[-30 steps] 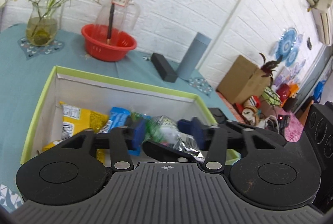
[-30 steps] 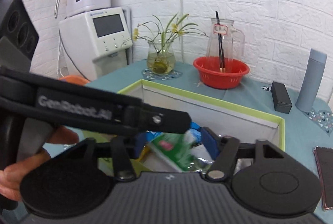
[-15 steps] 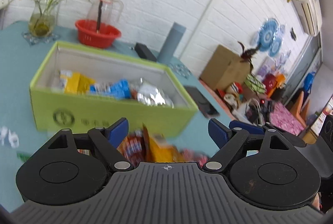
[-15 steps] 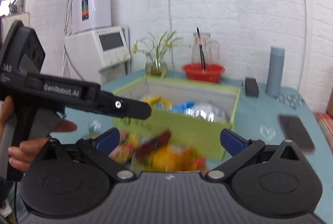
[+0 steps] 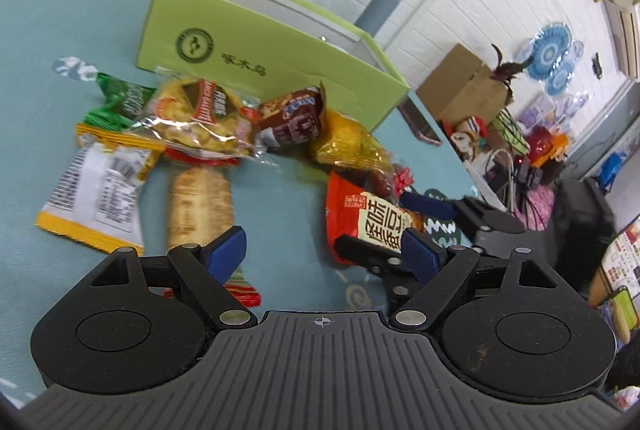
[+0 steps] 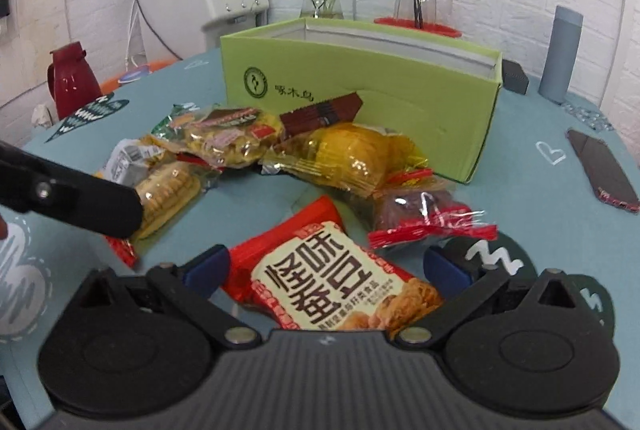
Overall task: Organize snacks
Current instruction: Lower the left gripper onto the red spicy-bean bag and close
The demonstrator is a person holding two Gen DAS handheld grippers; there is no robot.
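Note:
Several snack packets lie on the teal table in front of a green box (image 5: 276, 58), which also shows in the right wrist view (image 6: 400, 98). My right gripper (image 6: 326, 266) is open, its fingers either side of a red packet with a cream label (image 6: 332, 282). My left gripper (image 5: 324, 250) is open and empty, low over a cracker packet (image 5: 200, 206). The red packet also shows in the left wrist view (image 5: 368, 222), with the right gripper's fingers (image 5: 424, 204) around it. A yellow bun packet (image 6: 352, 154), a brown packet (image 5: 292, 118) and a white-backed yellow packet (image 5: 100, 186) lie nearby.
A phone (image 6: 604, 170) lies at the right of the table. A grey bottle (image 6: 560, 54), a black block (image 6: 514, 74), a red bowl holding a glass jug (image 6: 420, 10) and a flower vase (image 6: 324, 0) stand behind the box. A red kettle (image 6: 72, 78) stands at the left.
Both grippers let go of a green packet in the box, drew back out of it and came down to the loose packets in front. The right gripper now straddles the red packet.

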